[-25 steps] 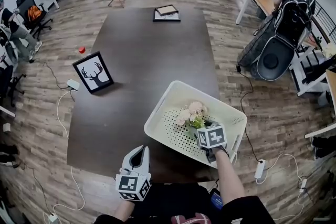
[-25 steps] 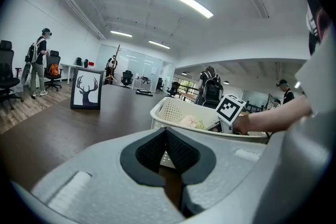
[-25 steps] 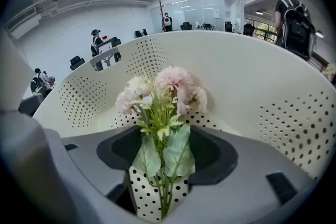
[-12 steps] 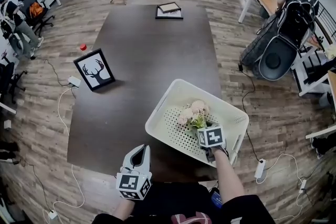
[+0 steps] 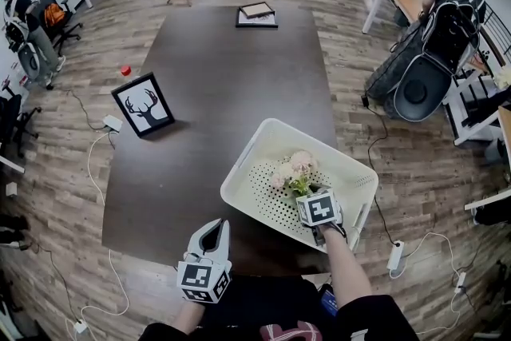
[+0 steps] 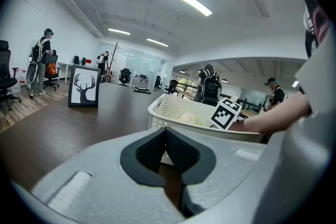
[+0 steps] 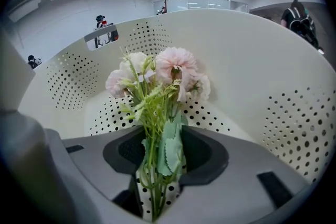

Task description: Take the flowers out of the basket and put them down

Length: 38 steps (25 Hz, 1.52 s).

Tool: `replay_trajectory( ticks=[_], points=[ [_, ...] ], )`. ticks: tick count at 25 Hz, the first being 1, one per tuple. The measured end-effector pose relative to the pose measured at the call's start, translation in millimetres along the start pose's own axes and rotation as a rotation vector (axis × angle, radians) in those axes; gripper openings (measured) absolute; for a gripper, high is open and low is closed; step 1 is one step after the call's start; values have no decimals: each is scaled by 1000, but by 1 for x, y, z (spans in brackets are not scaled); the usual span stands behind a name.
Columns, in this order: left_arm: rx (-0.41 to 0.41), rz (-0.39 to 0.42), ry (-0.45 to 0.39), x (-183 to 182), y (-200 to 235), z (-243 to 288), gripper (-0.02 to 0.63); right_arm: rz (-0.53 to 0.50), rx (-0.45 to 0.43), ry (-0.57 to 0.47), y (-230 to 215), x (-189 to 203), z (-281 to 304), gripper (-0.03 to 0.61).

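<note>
A small bunch of pale pink flowers [image 5: 292,168] with green stems lies inside the white perforated basket [image 5: 263,136] at the table's near right corner. My right gripper [image 5: 307,194] reaches into the basket from the near side. In the right gripper view its jaws are closing around the stems and leaves of the flowers [image 7: 163,76], which fill the gap between the pads, with the basket wall [image 7: 252,60] behind. My left gripper [image 5: 214,229] rests at the table's near edge, left of the basket, shut and empty; its view shows the basket [image 6: 176,106] ahead.
A black-framed deer picture [image 5: 144,109] stands at the dark table's [image 5: 215,76] left edge. Stacked frames [image 5: 257,16] lie at the far end. A small red object [image 5: 124,71] sits on the floor at the left. Chairs and a person with a backpack [image 5: 447,8] are at the right.
My right gripper has shifted slightly towards the flowers inside the basket. The left gripper and the basket have stayed put.
</note>
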<state>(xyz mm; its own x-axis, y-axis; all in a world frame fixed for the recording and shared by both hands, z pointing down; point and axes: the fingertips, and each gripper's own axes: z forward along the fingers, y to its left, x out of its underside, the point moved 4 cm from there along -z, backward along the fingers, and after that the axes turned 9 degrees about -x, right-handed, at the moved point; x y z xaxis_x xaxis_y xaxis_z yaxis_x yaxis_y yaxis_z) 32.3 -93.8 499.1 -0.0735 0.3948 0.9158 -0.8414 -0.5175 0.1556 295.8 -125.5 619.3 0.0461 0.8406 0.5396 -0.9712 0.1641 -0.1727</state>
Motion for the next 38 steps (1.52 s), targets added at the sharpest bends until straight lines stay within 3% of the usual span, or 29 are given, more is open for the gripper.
replay_trajectory(
  ticks=[5,13,38],
  points=[
    [12,-13,-13,0,0,-2,9,-37,-49,22,11,3,5,98],
    [14,-22,-21,0,2,-3,9,-3,-52,-15,8,0,1,48],
    [22,-23,-16,2,3,-3,9,-11,-100,-68,21,-30,-35,41]
  ],
)
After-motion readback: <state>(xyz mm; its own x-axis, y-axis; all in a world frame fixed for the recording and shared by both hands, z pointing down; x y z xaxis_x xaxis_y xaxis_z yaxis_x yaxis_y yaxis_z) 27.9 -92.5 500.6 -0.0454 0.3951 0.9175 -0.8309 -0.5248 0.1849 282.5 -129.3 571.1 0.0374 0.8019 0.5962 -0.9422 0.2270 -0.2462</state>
